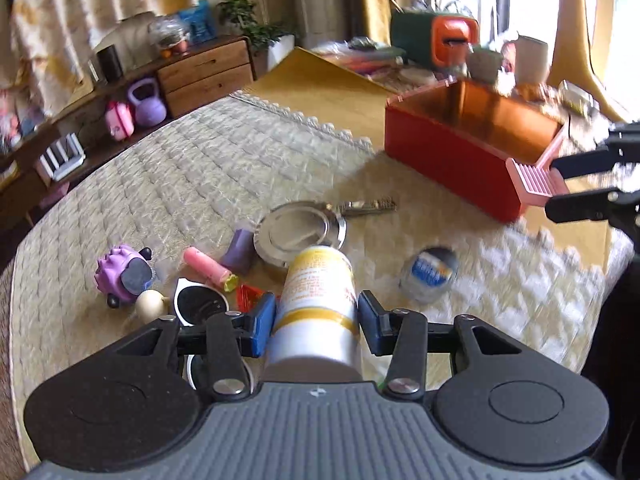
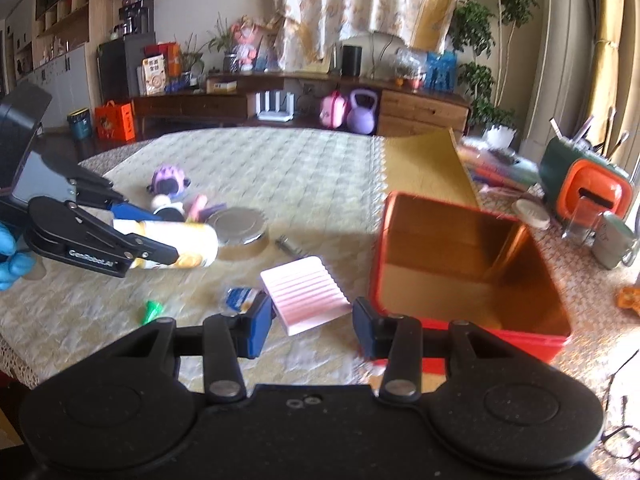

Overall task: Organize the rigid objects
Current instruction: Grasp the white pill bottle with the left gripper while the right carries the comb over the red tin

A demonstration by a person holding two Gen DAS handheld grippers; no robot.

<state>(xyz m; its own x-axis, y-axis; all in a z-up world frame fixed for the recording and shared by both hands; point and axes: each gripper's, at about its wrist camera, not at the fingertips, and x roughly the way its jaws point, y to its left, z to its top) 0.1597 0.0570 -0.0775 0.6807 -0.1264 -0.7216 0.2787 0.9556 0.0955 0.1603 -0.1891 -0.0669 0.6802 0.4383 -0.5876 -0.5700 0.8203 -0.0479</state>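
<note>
The left tongs [image 1: 318, 322] were closed on a smooth white and yellow can [image 1: 316, 304], its blue pads [image 1: 262, 328] pressing both sides of the cylinder. The right tongs [image 2: 312, 322] gripped a flat pink ribbed soap dish [image 2: 308, 294] just beside the red box [image 2: 472, 328]. Under them lay the quilted cream cloth of the tabletop [image 1: 192, 168]. Further on were a round steel lid [image 1: 298, 234], a purple toy [image 1: 120, 276] and a pink cylinder [image 1: 208, 268]. The rectangular box, shiny orange inside, stood open.
</note>
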